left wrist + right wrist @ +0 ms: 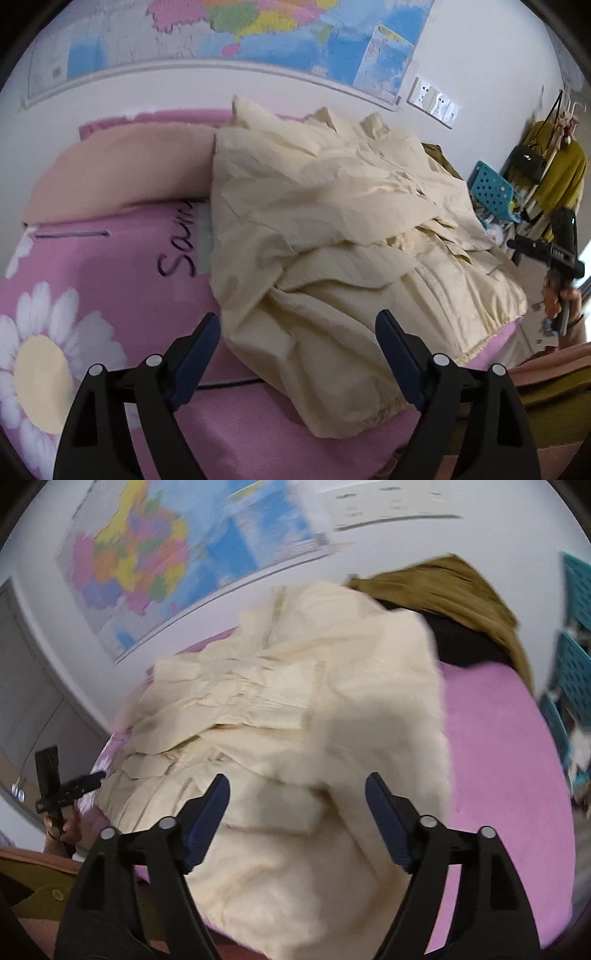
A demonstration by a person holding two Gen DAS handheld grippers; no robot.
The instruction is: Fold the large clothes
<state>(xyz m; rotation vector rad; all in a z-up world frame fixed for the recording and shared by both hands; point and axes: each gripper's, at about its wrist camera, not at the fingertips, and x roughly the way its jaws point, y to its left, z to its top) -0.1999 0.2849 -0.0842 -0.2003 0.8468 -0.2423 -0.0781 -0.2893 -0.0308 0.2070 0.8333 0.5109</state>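
A large cream garment (332, 221) lies crumpled in a heap on the pink bedspread (110, 266). My left gripper (298, 325) hovers over its near edge with jaws wide and nothing pinched between the blue pads (195, 354). The right wrist view is blurred. There my right gripper (297, 786) stands open above the same cream garment (295, 701), its pads clear of the cloth. A hand holds the right gripper (554, 251) at the far right of the left wrist view. The left gripper (62, 786) appears at the left edge of the right wrist view.
A peach pillow (122, 173) lies at the head of the bed. An olive garment (454, 587) and a black one (461, 642) sit behind the cream heap. Teal perforated crates (491, 188) and a clothes rack (557, 162) stand beside the bed. A map (258, 29) hangs on the wall.
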